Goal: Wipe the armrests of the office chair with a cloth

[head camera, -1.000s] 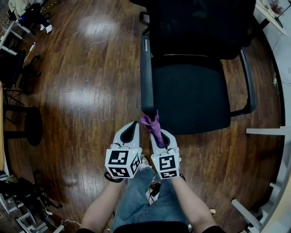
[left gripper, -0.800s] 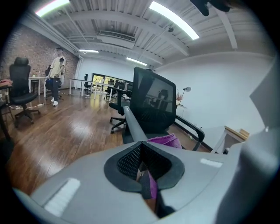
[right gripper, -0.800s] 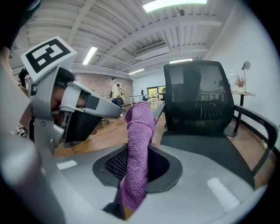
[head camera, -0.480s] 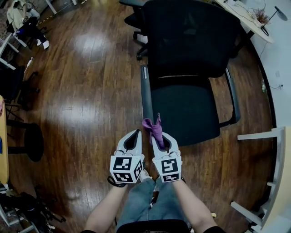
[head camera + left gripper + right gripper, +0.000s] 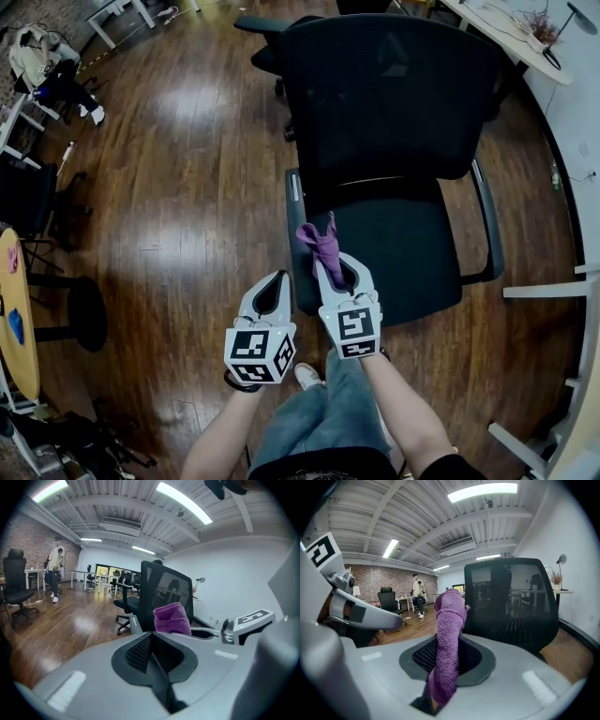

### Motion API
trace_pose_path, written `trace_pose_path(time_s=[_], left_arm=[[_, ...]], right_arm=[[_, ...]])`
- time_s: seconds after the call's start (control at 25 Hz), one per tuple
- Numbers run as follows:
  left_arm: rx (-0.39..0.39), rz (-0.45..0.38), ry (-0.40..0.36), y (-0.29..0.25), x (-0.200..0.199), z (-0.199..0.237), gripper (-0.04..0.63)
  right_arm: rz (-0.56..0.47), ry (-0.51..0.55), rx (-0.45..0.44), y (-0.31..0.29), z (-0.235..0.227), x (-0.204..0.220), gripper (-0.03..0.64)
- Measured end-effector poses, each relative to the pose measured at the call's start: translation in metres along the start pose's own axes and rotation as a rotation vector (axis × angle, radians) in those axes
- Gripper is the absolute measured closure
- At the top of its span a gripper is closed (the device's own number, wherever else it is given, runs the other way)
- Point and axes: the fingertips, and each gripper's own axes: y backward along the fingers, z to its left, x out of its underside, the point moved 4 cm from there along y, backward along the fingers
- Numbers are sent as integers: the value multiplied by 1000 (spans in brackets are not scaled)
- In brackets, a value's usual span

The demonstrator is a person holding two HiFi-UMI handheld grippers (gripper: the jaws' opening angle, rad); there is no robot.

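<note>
Open wooden floor [image 5: 178, 187] lies left of the office chair [image 5: 394, 234], whose near armrest [image 5: 295, 216] stands just ahead of the right gripper [image 5: 330, 267], the tall backrest [image 5: 384, 94] blocking beyond.

open-plan office: black mesh office chair [image 5: 389, 103] near, wood floor [image 5: 178, 206], far desks [image 5: 36, 570] & chairs [image 5: 123, 580], brick wall [image 5: 23, 541] left, ceiling strip lights [image 5: 183, 501].

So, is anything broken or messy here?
Nothing stands out. The office chair stands upright on the wood floor, and no spill shows. The purple cloth is pinched in the right tool and sticks up from it. The left tool is shut and empty.
</note>
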Motion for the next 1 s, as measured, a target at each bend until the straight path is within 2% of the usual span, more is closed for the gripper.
trace_pose_path(time_s=[0.4, 0.72, 1.0], left_arm=[[-75, 47, 10, -88, -36, 12, 591], [-127, 92, 34, -116, -33, 27, 591], [-145, 106, 33, -117, -28, 35, 591]], right_arm=[[41, -31, -96, -97, -56, -5, 545], [91, -41, -142, -150, -73, 11, 545], [102, -45, -172, -157, -69, 17, 545]])
